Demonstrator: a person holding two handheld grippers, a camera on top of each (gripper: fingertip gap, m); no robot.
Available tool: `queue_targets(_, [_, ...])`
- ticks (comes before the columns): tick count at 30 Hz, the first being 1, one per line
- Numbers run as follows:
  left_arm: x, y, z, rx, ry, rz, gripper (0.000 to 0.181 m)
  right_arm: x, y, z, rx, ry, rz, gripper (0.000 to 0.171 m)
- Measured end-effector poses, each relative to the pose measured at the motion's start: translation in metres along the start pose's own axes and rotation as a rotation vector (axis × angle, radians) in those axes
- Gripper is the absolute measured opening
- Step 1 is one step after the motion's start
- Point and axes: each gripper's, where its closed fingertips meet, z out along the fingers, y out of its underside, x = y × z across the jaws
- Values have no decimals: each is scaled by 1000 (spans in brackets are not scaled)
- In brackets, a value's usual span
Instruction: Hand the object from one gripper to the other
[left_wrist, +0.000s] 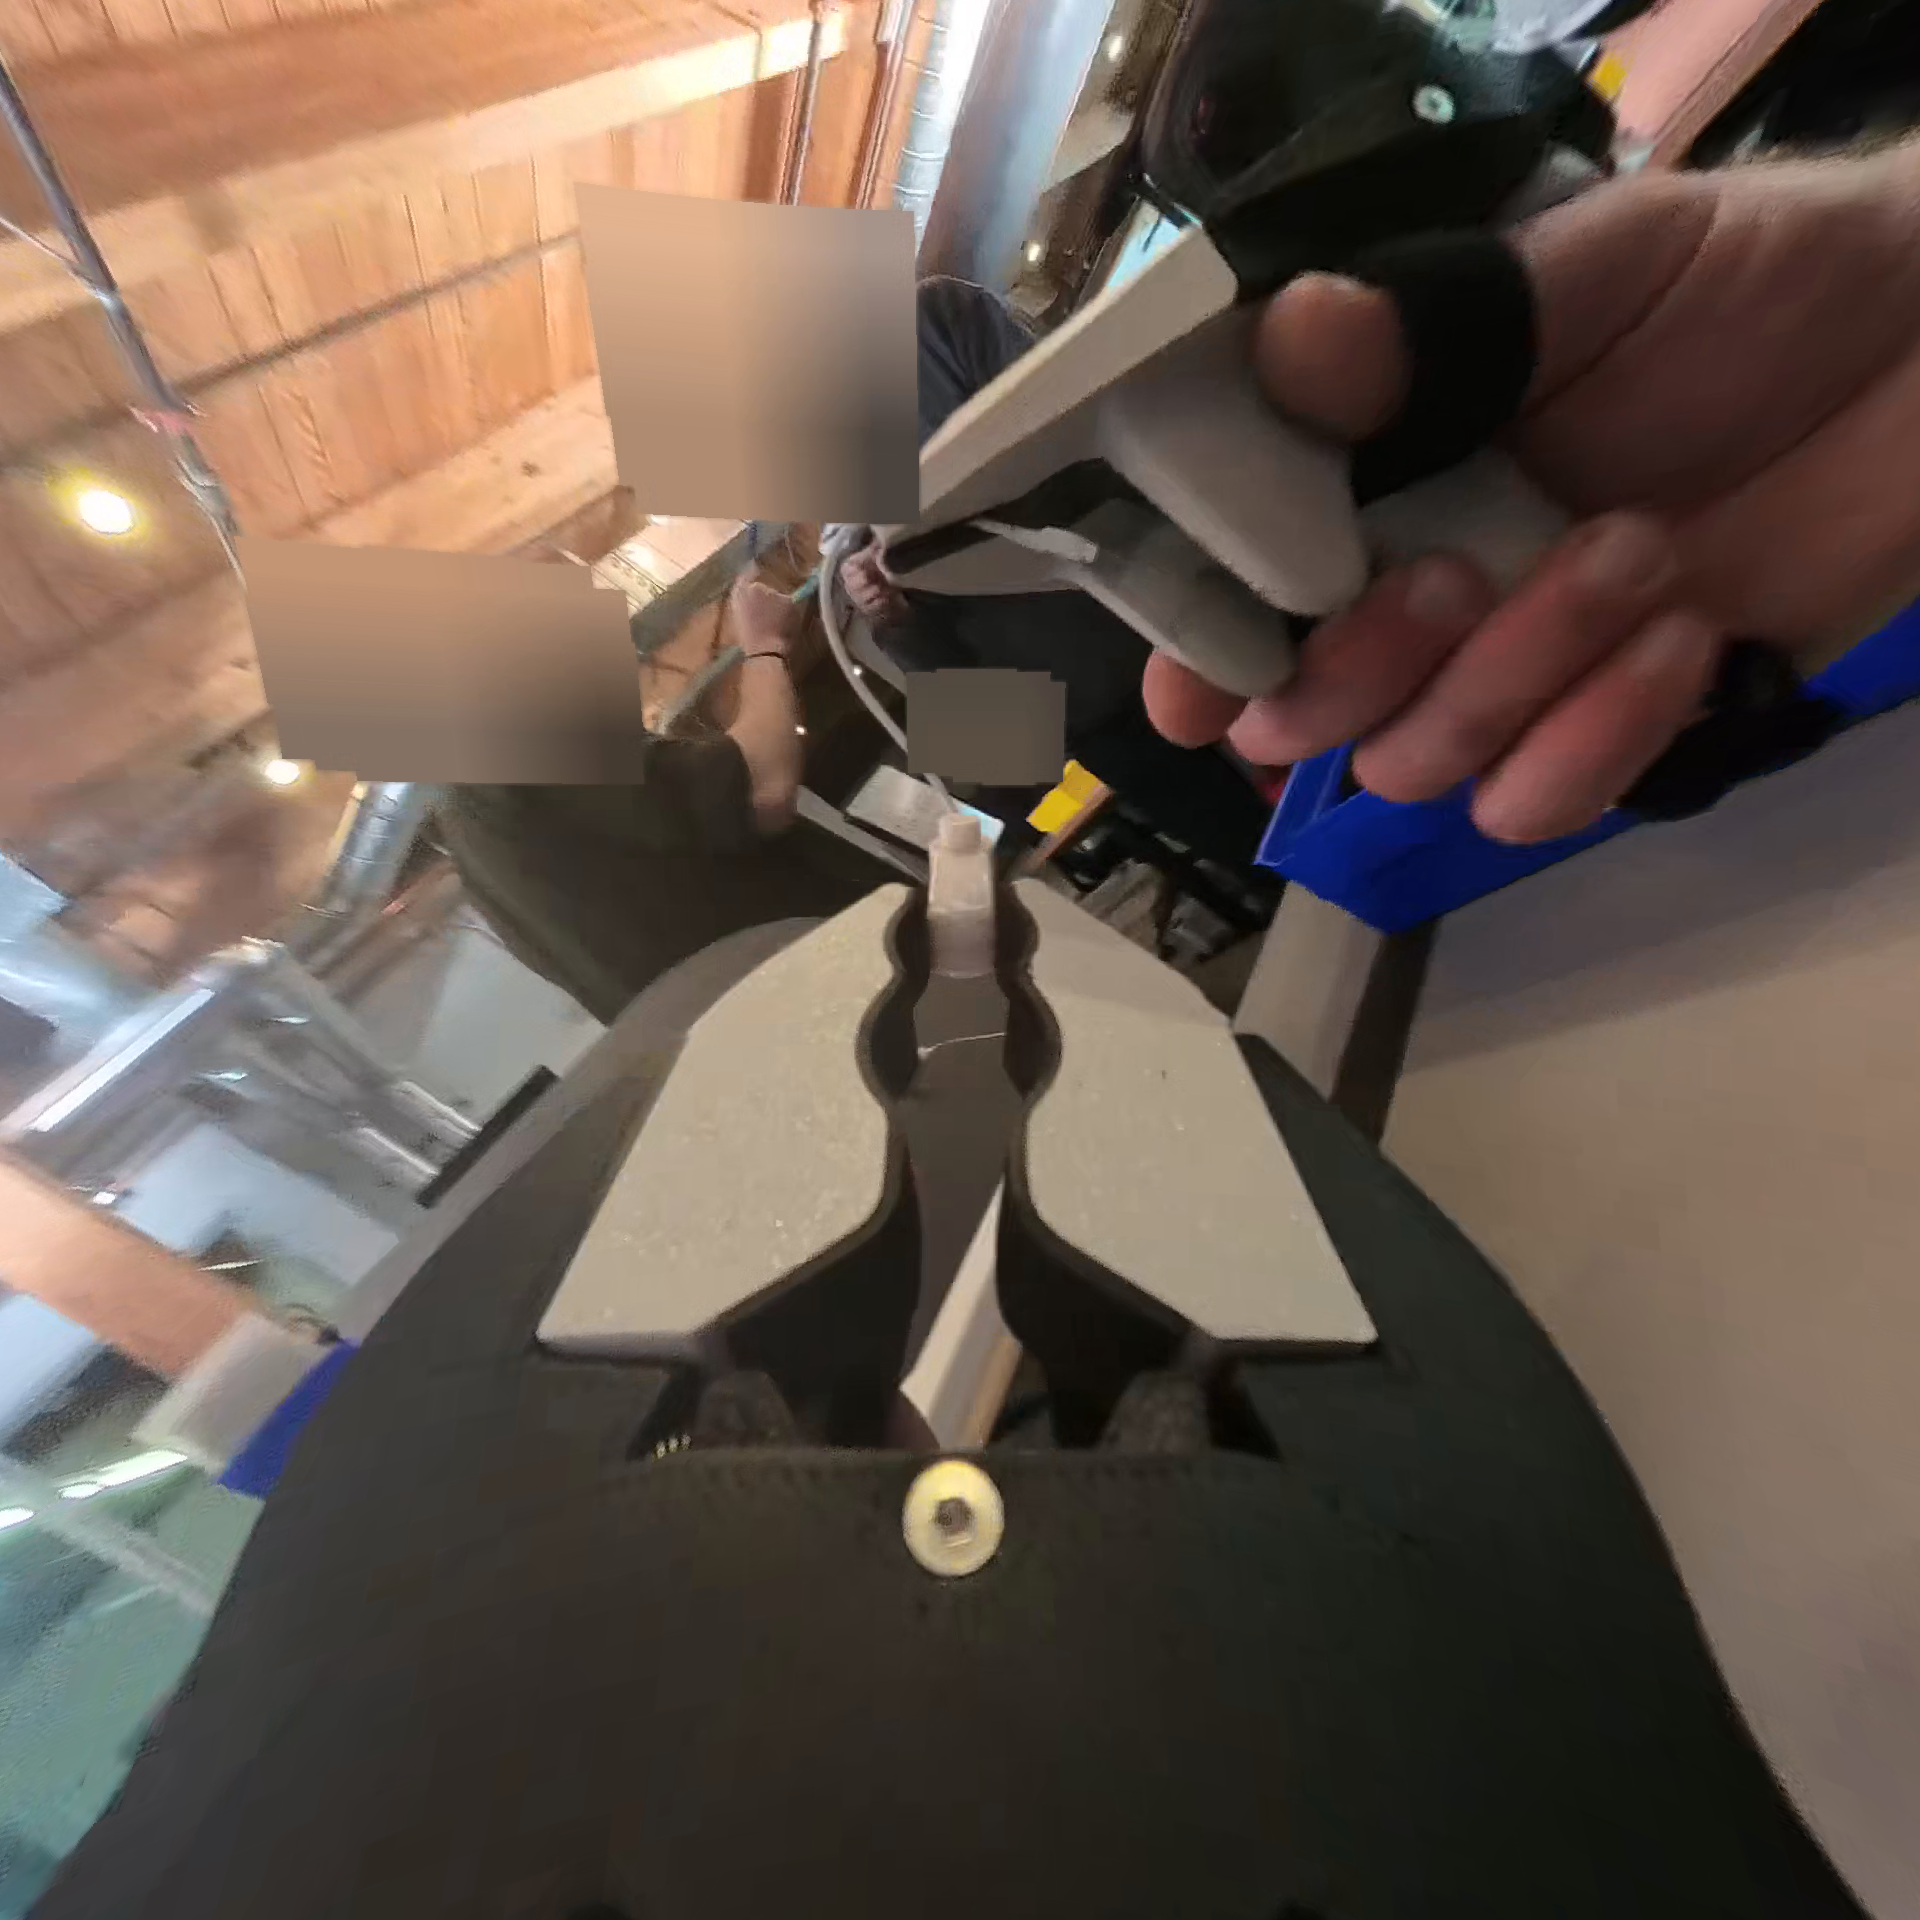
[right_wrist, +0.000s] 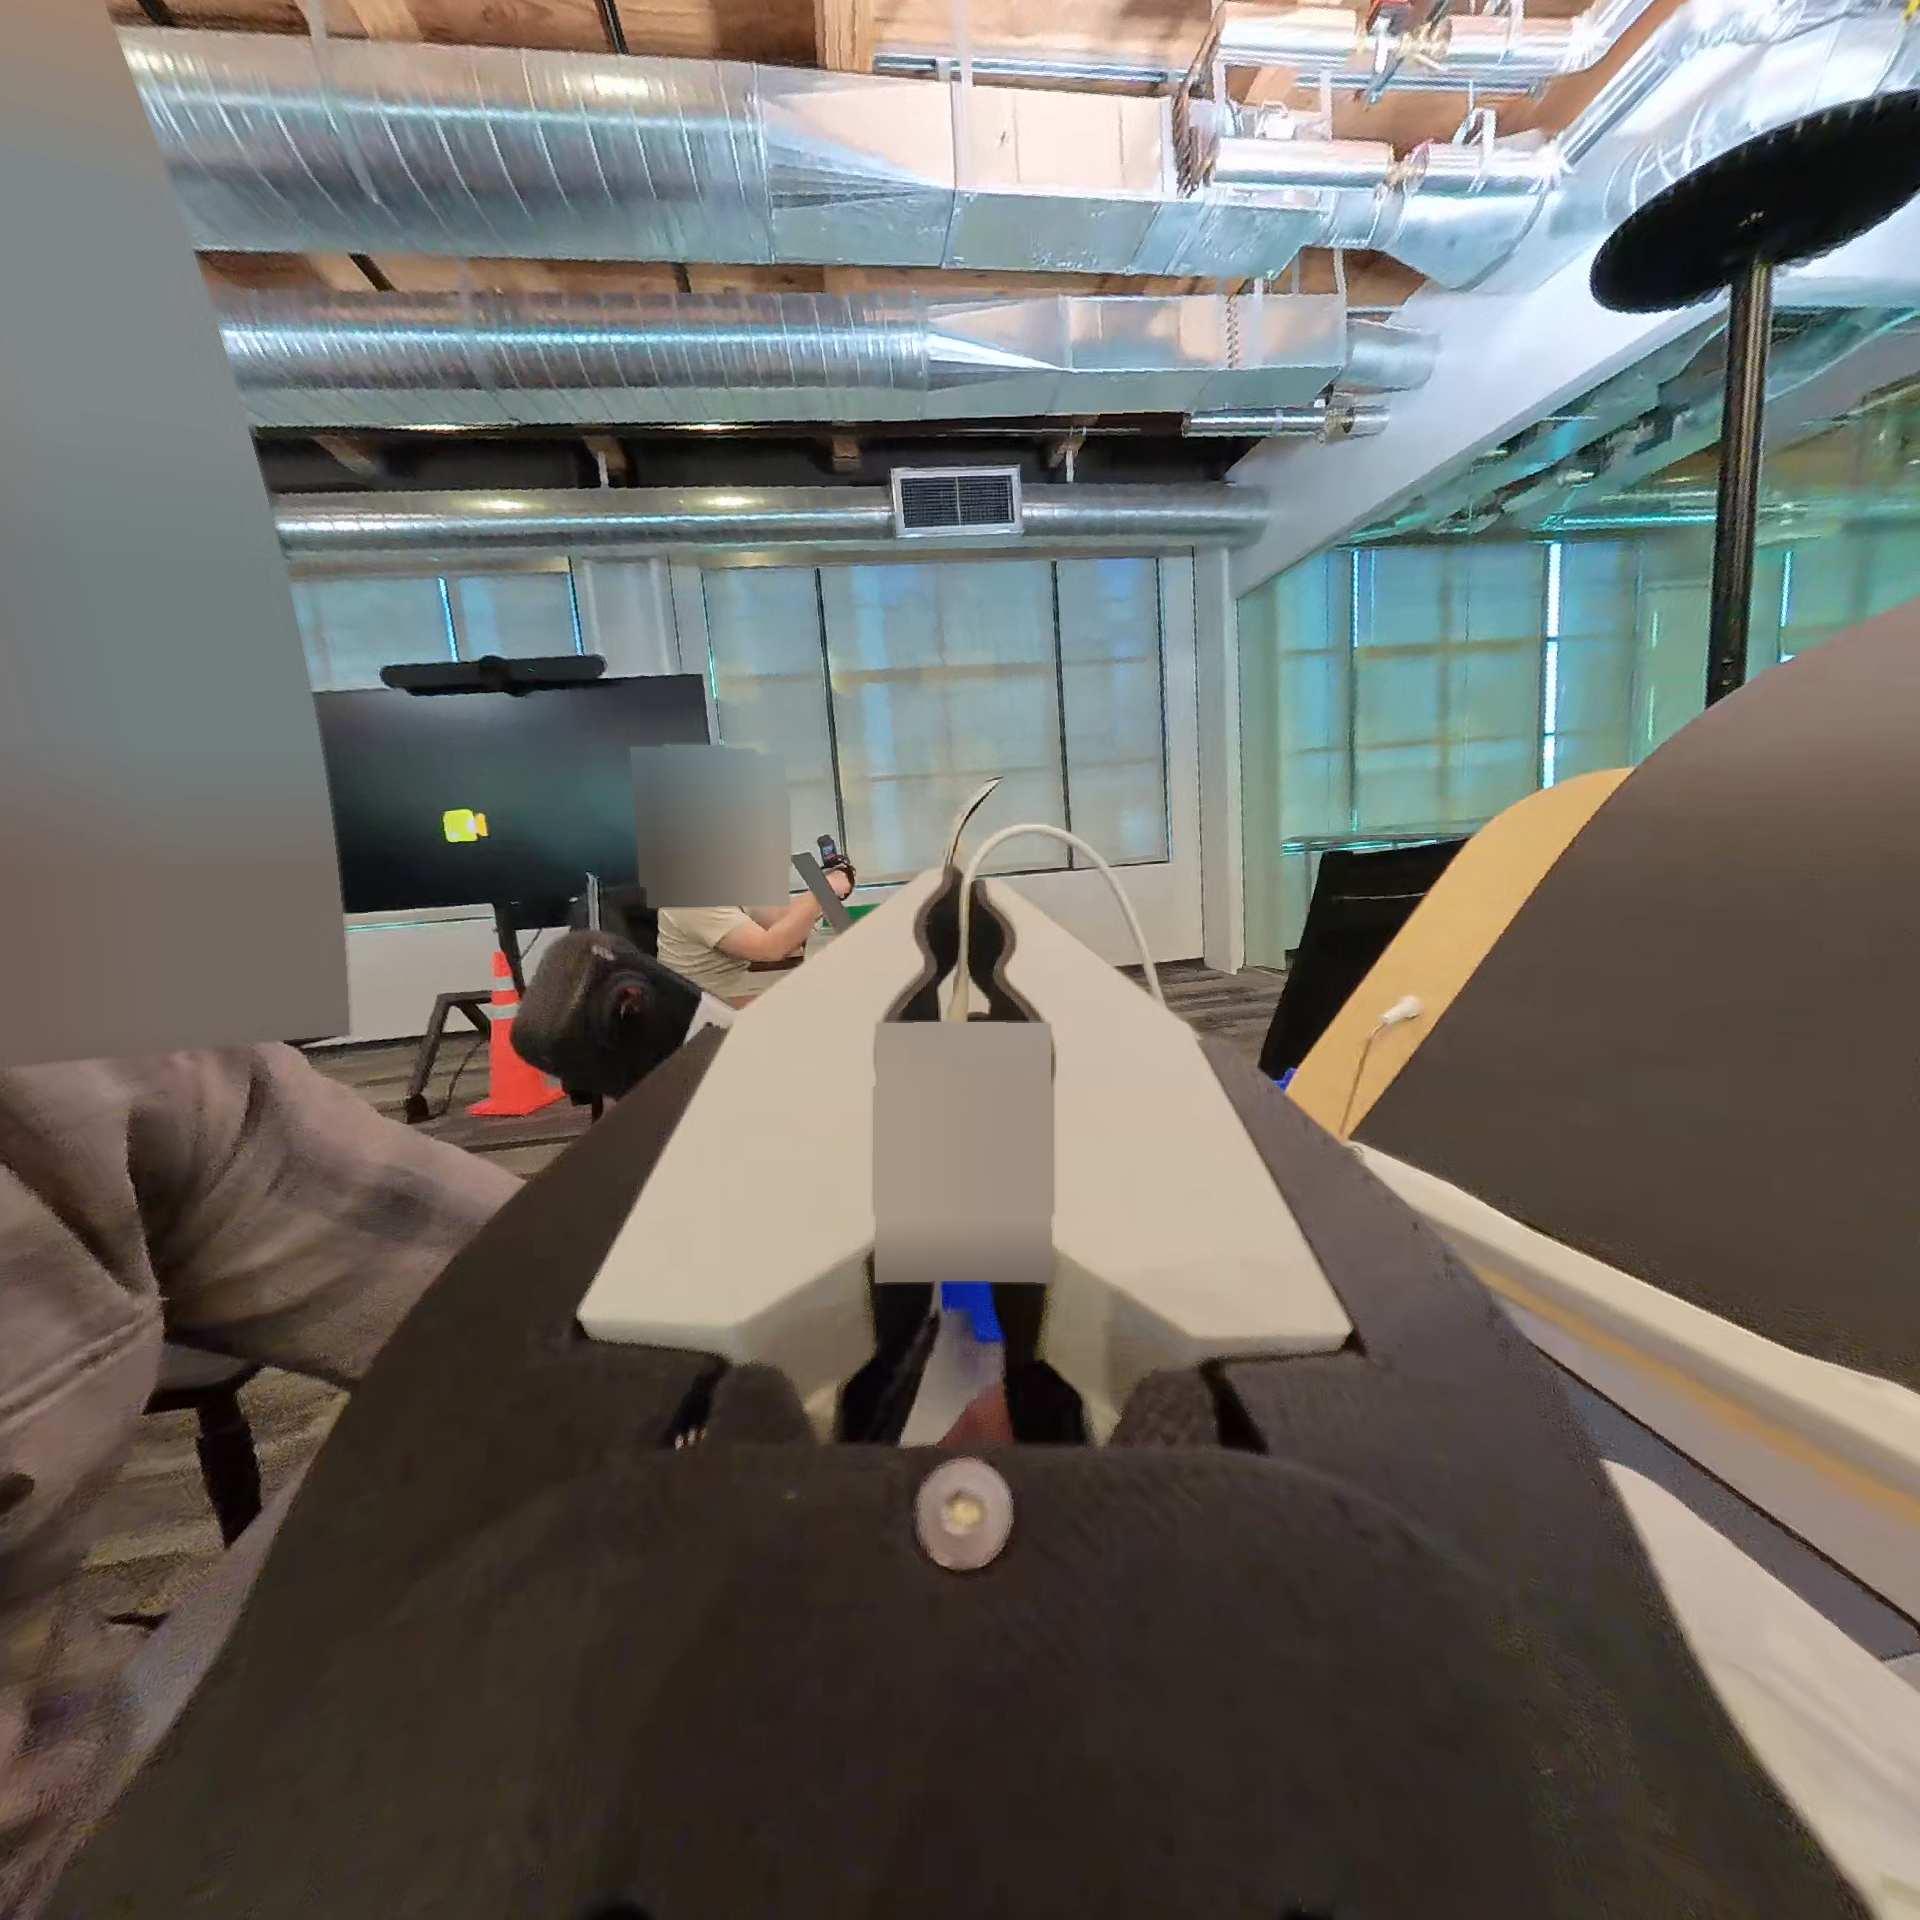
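Observation:
A white cable runs between both grippers. In the left wrist view my left gripper (left_wrist: 961, 920) is shut on the cable's white plug (left_wrist: 961, 894), which stands upright between the fingertips. From the plug the cable (left_wrist: 847, 665) curves up to my right gripper (left_wrist: 894, 545), held by a hand at the upper right. In the right wrist view my right gripper (right_wrist: 964, 904) is shut on the thin white cable (right_wrist: 1091, 862), which loops out of the fingertips to the right and down behind the right finger.
A blue bin (left_wrist: 1455, 852) sits on the grey table (left_wrist: 1662, 1195) to the right. A dark curved shape with a tan edge (right_wrist: 1662, 935) fills the right of the right wrist view. Seated people, a dark screen (right_wrist: 499, 790) and an orange cone (right_wrist: 509, 1049) are behind. There is about 6 centimeters between the tips of the two grippers.

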Motion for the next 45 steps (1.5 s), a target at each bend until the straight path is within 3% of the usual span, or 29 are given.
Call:
queue_targets(8, [26,-4,5,-60,207,-201,12,12,14,-1,-75,73,-156,0])
queue_targets(14, [32,1,0,-93,296,-241,12,16,16,-10,-143,63,-146,0])
queue_targets(27, [29,29,-9,-261,309,80,12,27,54,-50,-623,114,-278,7])
queue_targets(32, [31,28,-12,-273,325,138,12,20,62,-56,-706,88,-290,0])
queue_targets(39, [42,33,-18,-303,377,270,12,20,75,-71,-850,96,-316,22])
queue_targets(45, [44,33,-17,-304,358,377,12,23,81,-90,-999,148,-347,22])
